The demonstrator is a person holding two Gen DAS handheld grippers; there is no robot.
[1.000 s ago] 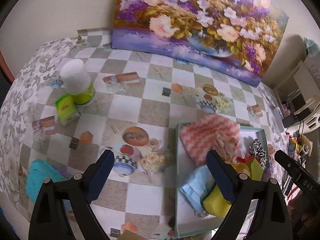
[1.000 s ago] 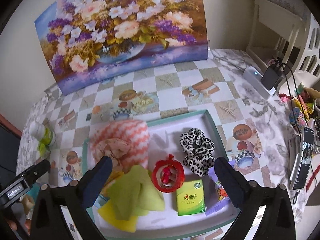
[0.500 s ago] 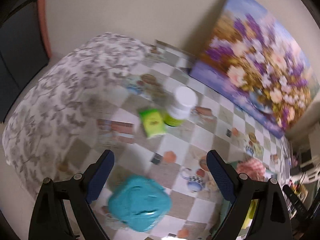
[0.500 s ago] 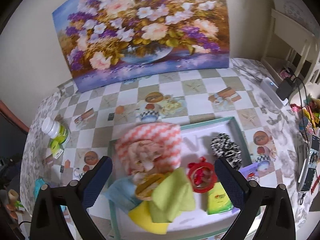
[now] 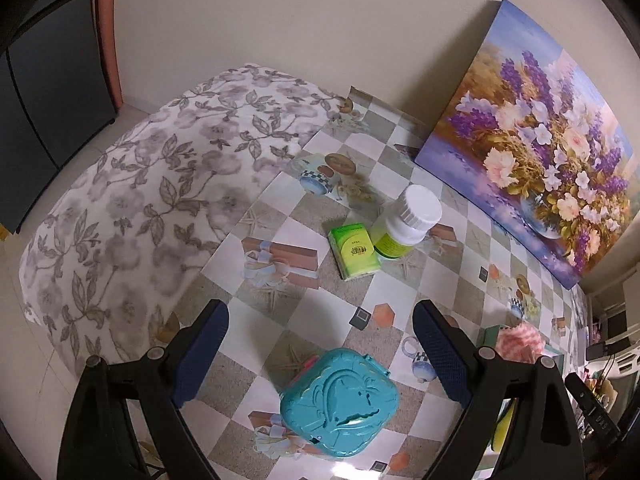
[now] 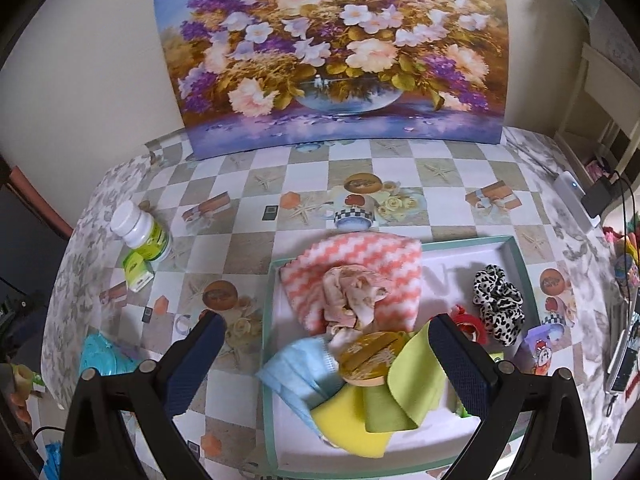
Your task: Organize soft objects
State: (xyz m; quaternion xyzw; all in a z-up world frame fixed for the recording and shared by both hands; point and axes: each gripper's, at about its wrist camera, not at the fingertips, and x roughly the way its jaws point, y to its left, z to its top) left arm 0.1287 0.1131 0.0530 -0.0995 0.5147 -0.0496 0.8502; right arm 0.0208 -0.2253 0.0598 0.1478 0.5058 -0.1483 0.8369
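A teal-rimmed white tray [image 6: 516,256] holds soft things: an orange-white zigzag cloth [image 6: 360,264], a beige scrunched cloth [image 6: 352,296], a blue face mask [image 6: 304,372], green and yellow cloths [image 6: 404,392], and a leopard scrunchie [image 6: 498,300]. My right gripper [image 6: 324,364] is open and empty above the tray's front. My left gripper [image 5: 320,356] is open and empty over the table's left end, with a teal case [image 5: 340,402] between its fingers. A green tissue pack [image 5: 354,250] lies beyond.
A white-capped bottle [image 5: 404,228] stands beside the tissue pack. A flower painting [image 6: 336,52] leans on the back wall. A red ring [image 6: 468,324] and a purple packet [image 6: 540,344] sit in the tray's right part. The table's left edge [image 5: 120,208] drops off.
My left gripper has swung left from the tray to the table's left end, over the teal case. My right gripper has pulled back and shifted left over the tray.
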